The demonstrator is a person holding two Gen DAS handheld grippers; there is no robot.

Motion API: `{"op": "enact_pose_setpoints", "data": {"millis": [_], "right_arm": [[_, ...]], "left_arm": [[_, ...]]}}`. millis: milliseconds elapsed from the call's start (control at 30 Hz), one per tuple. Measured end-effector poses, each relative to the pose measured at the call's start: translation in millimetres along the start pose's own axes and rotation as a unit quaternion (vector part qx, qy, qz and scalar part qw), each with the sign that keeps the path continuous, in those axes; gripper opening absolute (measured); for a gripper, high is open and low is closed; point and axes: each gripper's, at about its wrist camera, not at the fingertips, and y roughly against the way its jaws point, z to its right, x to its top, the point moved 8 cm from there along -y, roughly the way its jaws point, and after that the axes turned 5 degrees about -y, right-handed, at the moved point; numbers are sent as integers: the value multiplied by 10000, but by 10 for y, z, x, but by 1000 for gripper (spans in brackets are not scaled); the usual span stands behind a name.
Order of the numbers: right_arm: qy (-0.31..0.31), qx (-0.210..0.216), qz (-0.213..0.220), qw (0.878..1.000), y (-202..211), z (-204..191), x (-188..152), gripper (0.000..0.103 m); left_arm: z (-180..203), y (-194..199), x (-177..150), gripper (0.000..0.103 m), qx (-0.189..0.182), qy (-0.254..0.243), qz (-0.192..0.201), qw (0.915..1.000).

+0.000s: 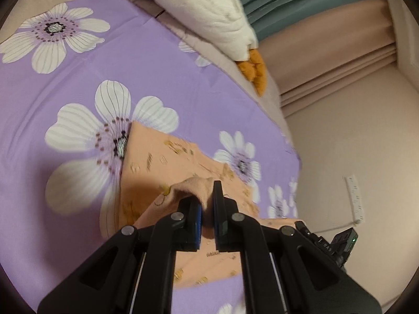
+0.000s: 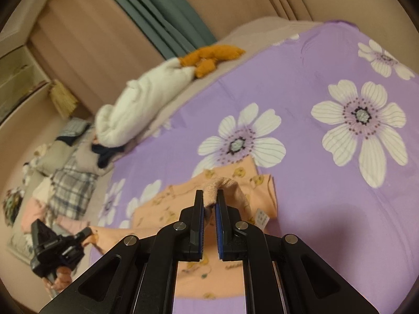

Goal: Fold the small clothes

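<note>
A small peach garment [image 1: 154, 162] with yellow cartoon prints lies on the purple flowered bedsheet [image 1: 146, 60]. My left gripper [image 1: 205, 196] is shut on a bunched edge of it, lifted a little above the sheet. In the right wrist view the same garment [image 2: 183, 198] lies on the sheet [image 2: 301, 78], with a white label [image 2: 262, 219] at its right side. My right gripper [image 2: 209, 196] is shut on another raised fold of it. The left gripper [image 2: 52, 251] shows at the lower left of the right wrist view.
A white plush toy [image 1: 204, 7] with orange feet [image 1: 254, 70] lies along the bed's far edge; it also shows in the right wrist view [image 2: 136, 107]. Plaid and other clothes [image 2: 70, 188] are piled at the left. Green curtain [image 2: 162, 13] and a wall power strip [image 1: 356, 198] stand beyond the bed.
</note>
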Motion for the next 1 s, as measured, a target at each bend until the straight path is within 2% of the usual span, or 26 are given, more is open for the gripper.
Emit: {"op": "enact_pose_setpoints", "data": {"millis": [167, 333, 500, 567, 667, 733, 800, 833, 867, 1000], "right_arm": [[-268, -275, -359, 9986, -574, 179, 135, 9], [-363, -551, -619, 9959, -955, 317, 155, 9], [-72, -1110, -773, 9908, -1193, 431, 159, 9], [130, -1262, -771, 9889, -1230, 431, 165, 9], [195, -1236, -735, 9894, -1266, 425, 236, 9], [163, -1187, -705, 9903, -1268, 432, 286, 9], [99, -1151, -643, 9912, -1279, 455, 346, 15], [64, -1185, -550, 9914, -1245, 483, 391, 19], [45, -1221, -486, 9913, -1254, 487, 438, 27], [-9, -1384, -387, 9896, -1273, 540, 536, 30]], "left_arm": [[-239, -483, 185, 6, 448, 18, -237, 9987], [-448, -827, 281, 7, 697, 78, -476, 9964], [-586, -997, 329, 8, 961, -161, -615, 9933], [-627, -1034, 331, 8, 962, -144, -666, 9930], [-675, -1074, 353, 17, 841, 21, -722, 9938], [-649, -1080, 392, 34, 683, 118, -674, 9953], [-623, -1045, 466, 44, 650, 134, -471, 9967], [-610, -1024, 506, 47, 683, 83, -373, 9969], [-603, -1011, 548, 48, 753, 14, -287, 9967], [-650, -1022, 634, 55, 1074, -108, -242, 9939]]}}
